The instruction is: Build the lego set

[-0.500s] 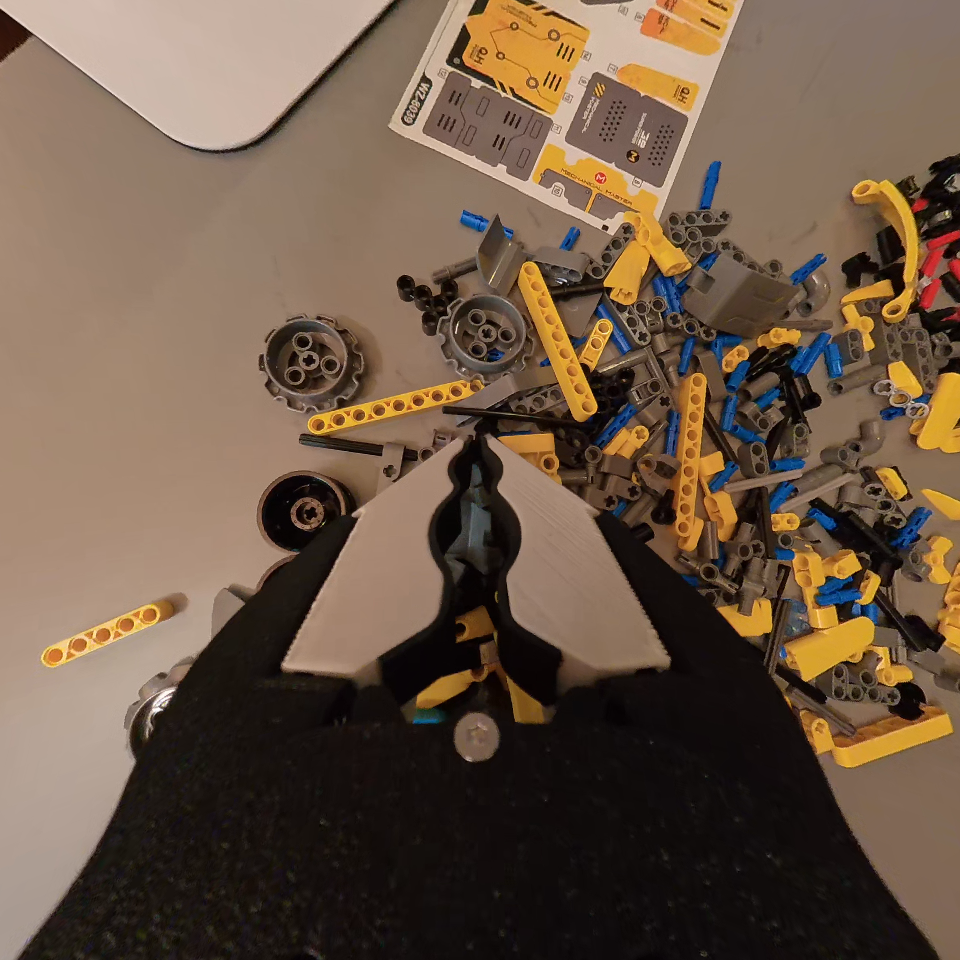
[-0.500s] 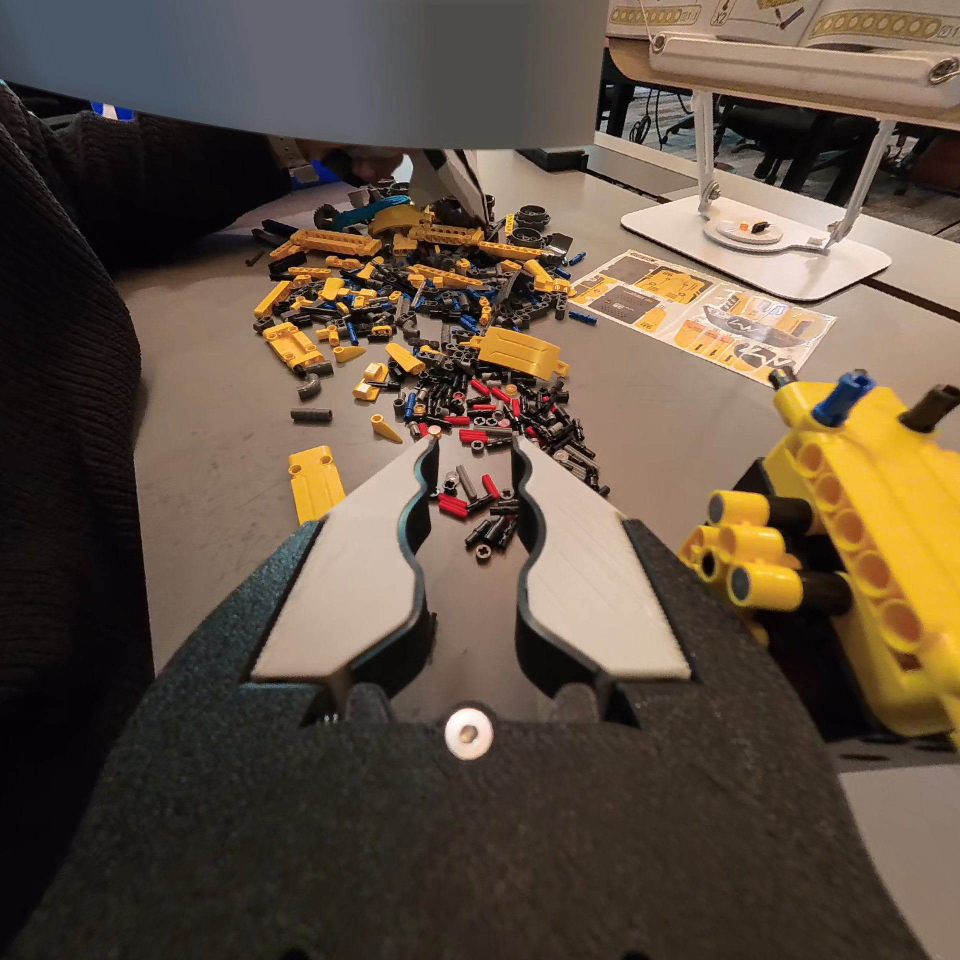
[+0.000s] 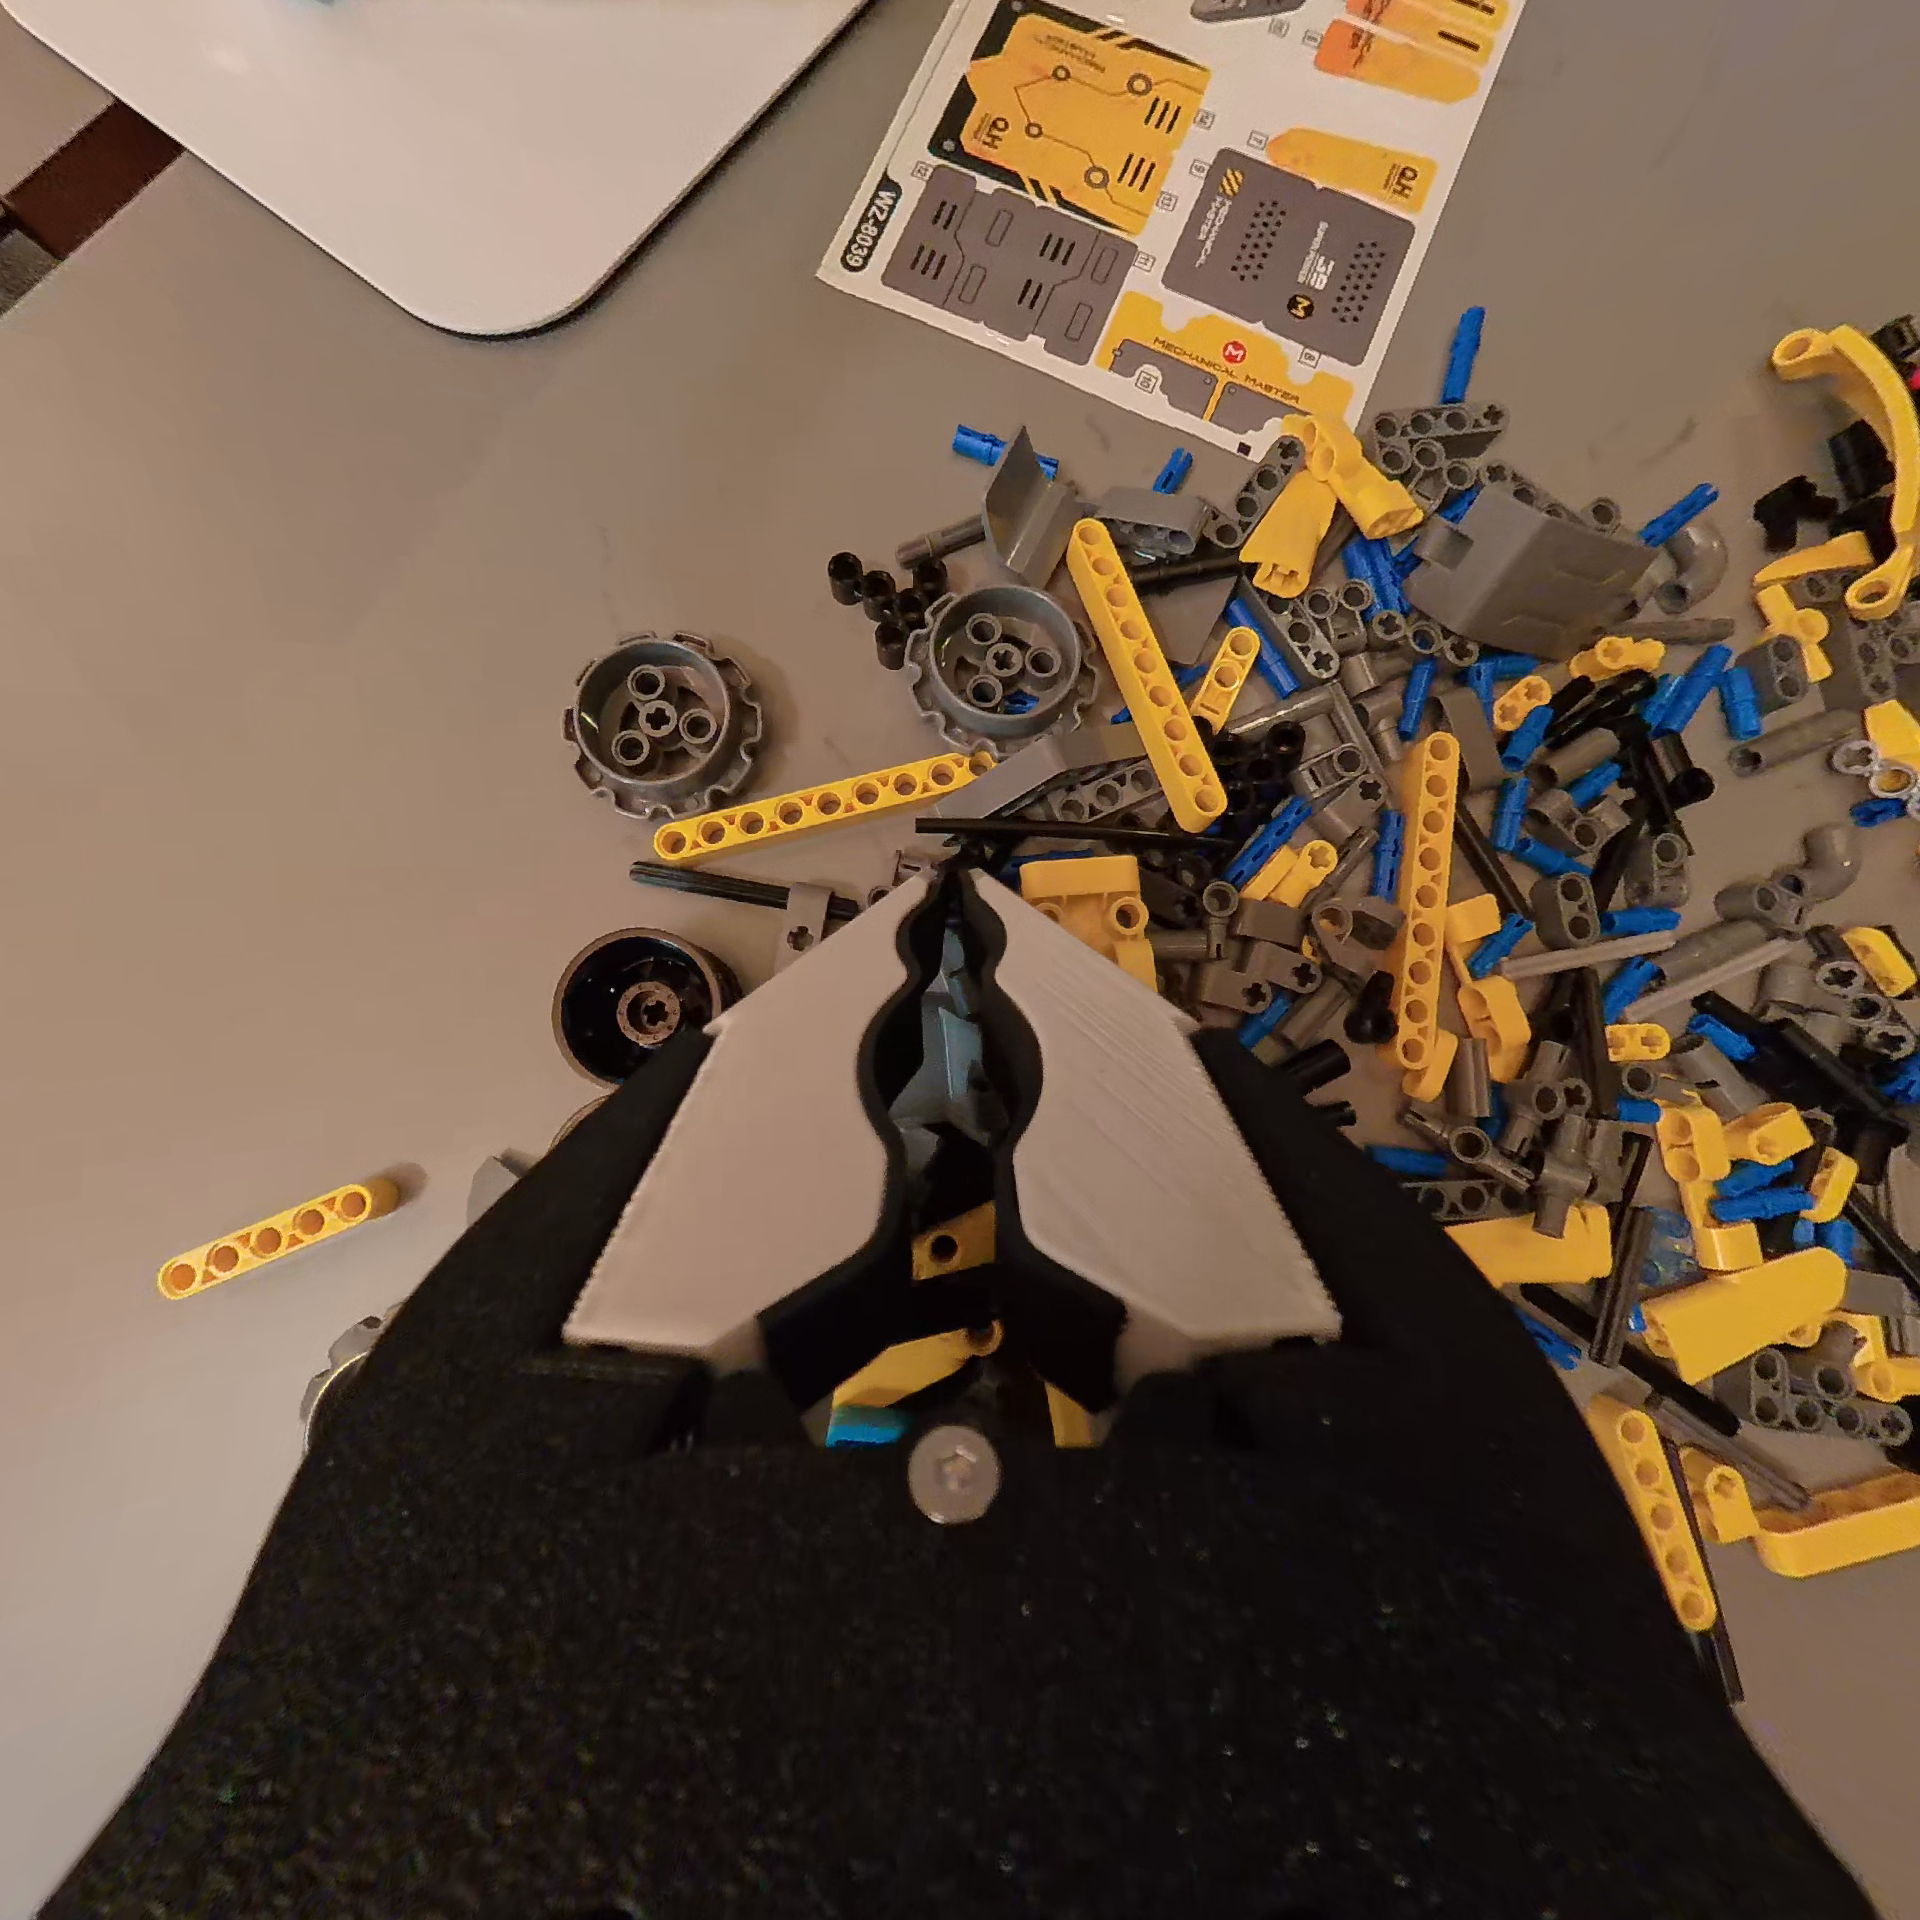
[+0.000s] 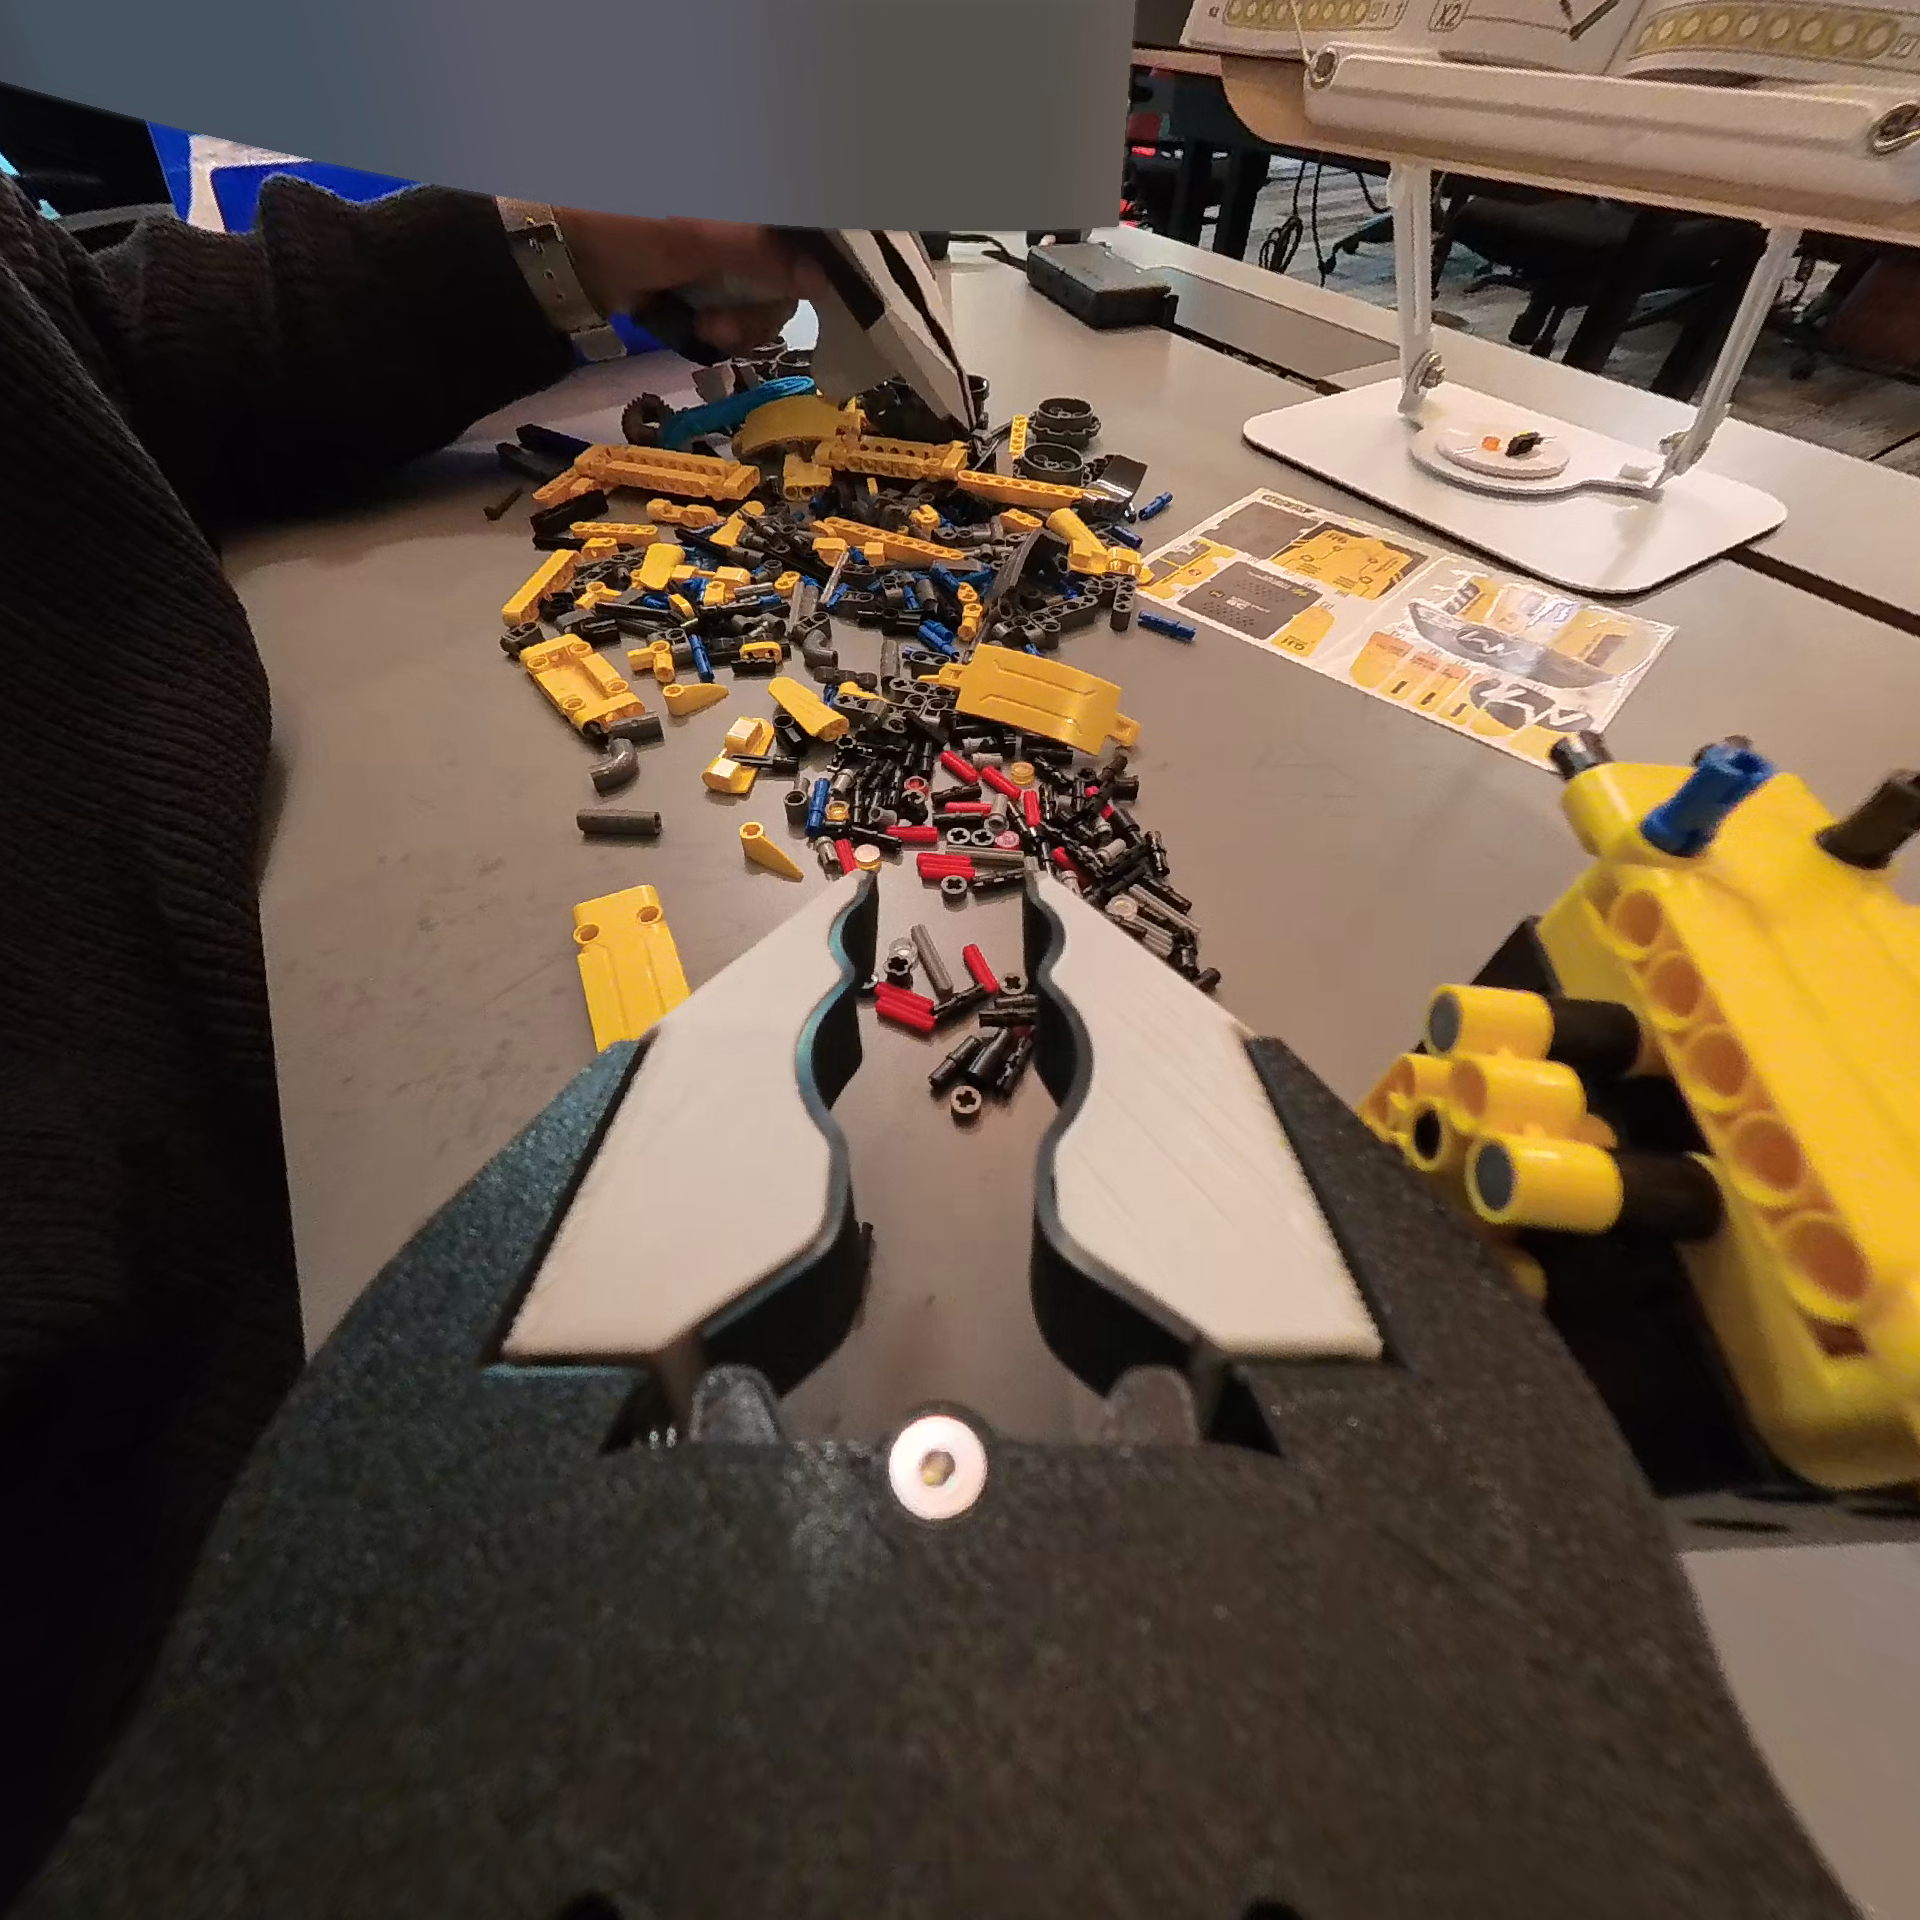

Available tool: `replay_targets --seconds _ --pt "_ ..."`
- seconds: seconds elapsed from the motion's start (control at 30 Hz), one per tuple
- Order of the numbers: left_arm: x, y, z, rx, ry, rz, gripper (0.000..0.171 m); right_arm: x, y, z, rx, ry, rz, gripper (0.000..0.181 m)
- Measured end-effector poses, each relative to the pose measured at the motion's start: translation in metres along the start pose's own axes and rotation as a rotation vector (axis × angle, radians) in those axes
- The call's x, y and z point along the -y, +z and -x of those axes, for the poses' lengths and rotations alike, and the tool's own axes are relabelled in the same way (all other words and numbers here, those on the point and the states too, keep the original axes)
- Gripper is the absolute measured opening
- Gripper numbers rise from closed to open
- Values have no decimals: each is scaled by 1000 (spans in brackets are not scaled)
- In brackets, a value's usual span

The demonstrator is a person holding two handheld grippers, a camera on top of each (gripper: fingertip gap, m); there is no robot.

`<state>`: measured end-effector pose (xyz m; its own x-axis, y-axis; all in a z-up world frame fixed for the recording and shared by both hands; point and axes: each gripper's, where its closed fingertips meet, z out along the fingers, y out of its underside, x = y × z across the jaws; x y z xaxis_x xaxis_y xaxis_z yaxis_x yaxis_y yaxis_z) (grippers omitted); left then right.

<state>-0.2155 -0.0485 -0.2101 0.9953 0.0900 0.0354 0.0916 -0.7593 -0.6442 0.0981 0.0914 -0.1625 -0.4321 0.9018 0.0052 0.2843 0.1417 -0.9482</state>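
Jaws of the left gripper (image 3: 958, 891) stand nearly closed, tips almost touching over a thin black axle (image 3: 1049, 828) at the edge of a brick pile (image 3: 1455, 935); whether they pinch anything cannot be told. A grey-blue piece (image 3: 951, 1049) shows in the gap behind the tips. Half a second ago that gap was slightly wider. Two grey toothed hubs (image 3: 662, 722) lie just beyond on the grey desk (image 3: 312, 623), one black wheel (image 3: 646, 1003) sits to the left, and a short yellow beam (image 3: 275, 1238) lies apart on its own. One sticker sheet (image 3: 1164, 208) rests past the pile, beside a white stand base (image 3: 436, 145).

Jaws of the right gripper (image 4: 945, 894) stand open and hold nothing, low above a scatter of red and black pins (image 4: 966, 997), placed much as before. One yellow panel (image 4: 629, 961) lies just left of them. One yellow assembly (image 4: 1714, 1122), bearing a blue pin, sits close on the right. A dark sleeve (image 4: 125, 831) fills the left edge.
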Motion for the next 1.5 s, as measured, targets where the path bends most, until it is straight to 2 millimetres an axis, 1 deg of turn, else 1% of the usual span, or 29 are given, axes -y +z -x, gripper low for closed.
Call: replay_targets --seconds 0.13,0.33,0.83,1.3,1.5 --pt "-2 0 2 13 5 5 2 0 0 0 0 -2 3 27" --pt "0 -4 4 22 7 -10 3 -1 1 0 -2 -5 6 27" --pt "4 -7 9 38 2 -50 7 -2 2 0 -5 -7 18 27" --pt "6 -5 12 34 -8 -78 15 -3 2 0 -5 -7 24 27" --pt "3 -3 10 13 -7 -67 17 -3 3 0 -5 -8 26 27"
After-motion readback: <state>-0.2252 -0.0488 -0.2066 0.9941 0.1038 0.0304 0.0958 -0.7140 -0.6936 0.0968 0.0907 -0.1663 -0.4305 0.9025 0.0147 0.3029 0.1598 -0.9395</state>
